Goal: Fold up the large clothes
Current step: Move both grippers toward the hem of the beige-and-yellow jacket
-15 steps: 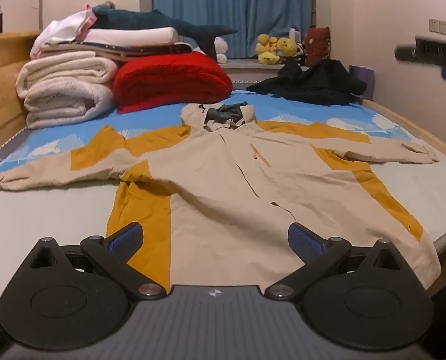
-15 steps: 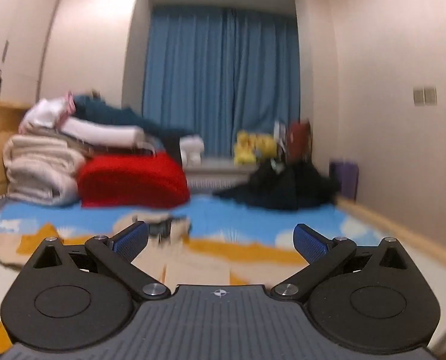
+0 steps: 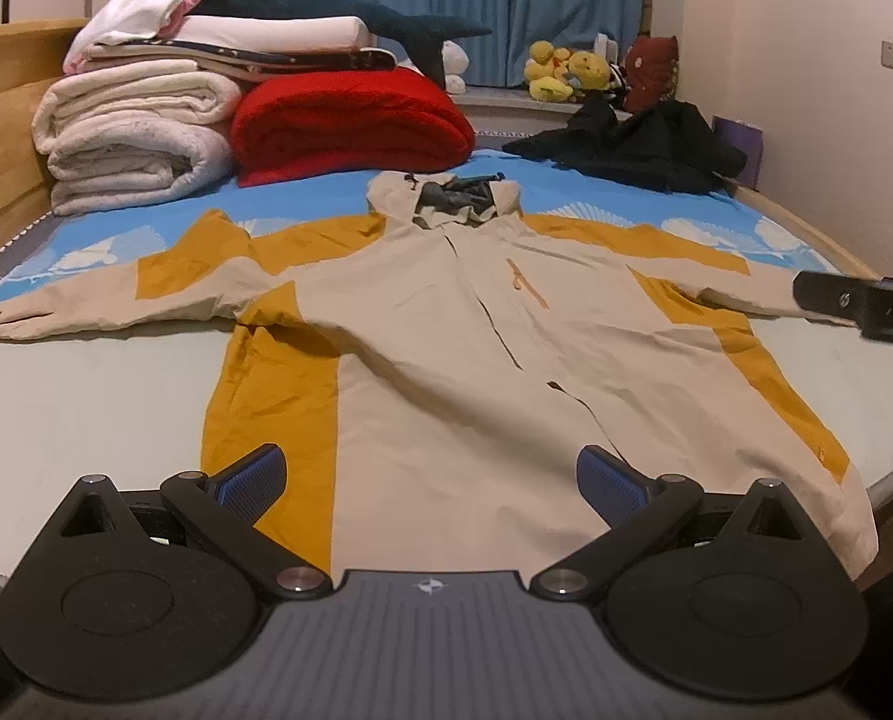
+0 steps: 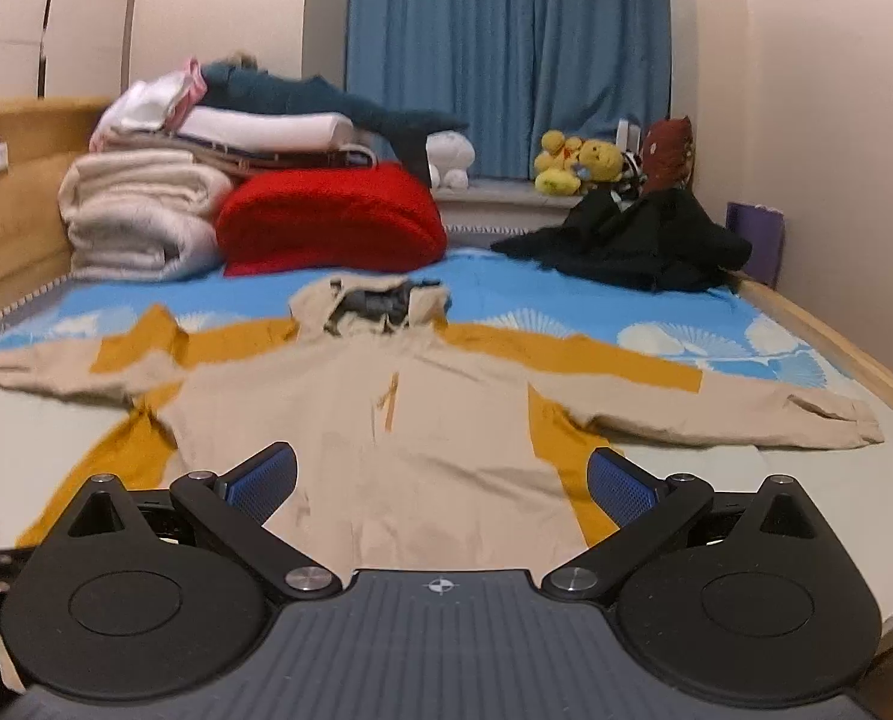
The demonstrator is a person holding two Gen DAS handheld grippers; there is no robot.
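- Left wrist view: left gripper (image 3: 428,480) with fingers (image 3: 253,476) spread wide, nothing between them, hovering over the near hem of the jacket (image 3: 446,372).
- Jacket laid flat and face up on the bed (image 3: 74,396), beige with mustard panels, directly ahead of the fingers; hood (image 3: 446,201) at the far end, sleeves stretched out to either side.
- Left sleeve cuff (image 3: 8,324) far out beyond the left finger; mustard side panel just ahead of that finger, partly under it.
- Right gripper (image 3: 863,306) seen only as a black body at the right edge, over the right sleeve end, well right of the right finger.
- Beyond the hood: stacked white blankets (image 3: 128,132) ahead-left, red blanket (image 3: 350,120) ahead, black clothes (image 3: 638,147) ahead-right, yellow plush toys (image 3: 557,69) before the blue curtain (image 3: 482,6).
- Right wrist view, slightly blurred: right gripper (image 4: 443,477) with fingers (image 4: 623,486) spread wide, empty, poised over the lower part of the jacket (image 4: 422,420).
- Hood (image 4: 368,306) straight ahead between the fingers; right sleeve cuff (image 4: 848,420) out beyond the right finger, lying on the bed (image 4: 854,480).
- Red blanket (image 4: 326,219) and white blankets (image 4: 140,216) ahead-left, black clothes (image 4: 632,246) ahead-right, curtain (image 4: 506,48) behind.
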